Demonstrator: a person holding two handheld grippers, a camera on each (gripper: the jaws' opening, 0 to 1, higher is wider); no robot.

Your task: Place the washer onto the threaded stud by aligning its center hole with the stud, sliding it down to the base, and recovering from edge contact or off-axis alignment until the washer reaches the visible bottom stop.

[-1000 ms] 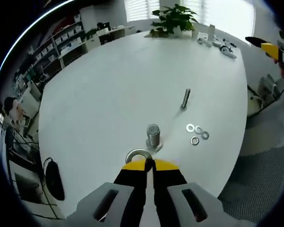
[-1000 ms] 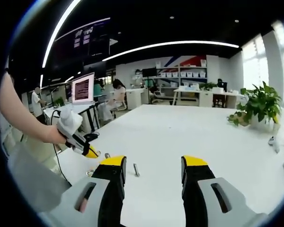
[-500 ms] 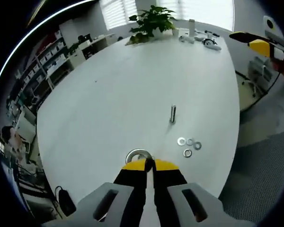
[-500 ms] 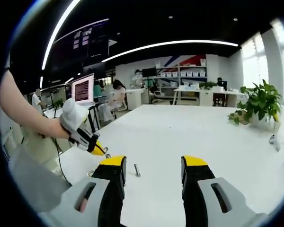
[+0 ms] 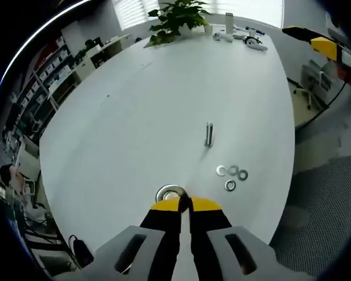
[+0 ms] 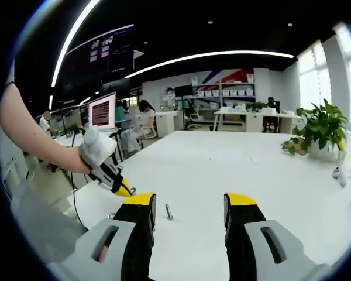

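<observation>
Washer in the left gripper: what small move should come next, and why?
Probably ease the left gripper down slowly, washer kept level. Its shut jaws pinch the washer's near edge above the table, but I cannot tell whether the hole sits over the stud; a slow descent lets edge contact be felt and corrected.

Open-plan office w/ workshop feel. Big white table (image 6: 234,170) centre; potted plant (image 6: 319,132) at 3 o'clock in right gripper view, 12 o'clock in left gripper view. Lit monitor (image 6: 102,110) at 9 o'clock, seated person (image 6: 141,120) by desks. Shelving w/ storage bins (image 6: 222,92) at 12 o'clock. Long curved ceiling light strips (image 6: 210,55) overhead. Window blinds (image 5: 126,9) behind plant.
</observation>
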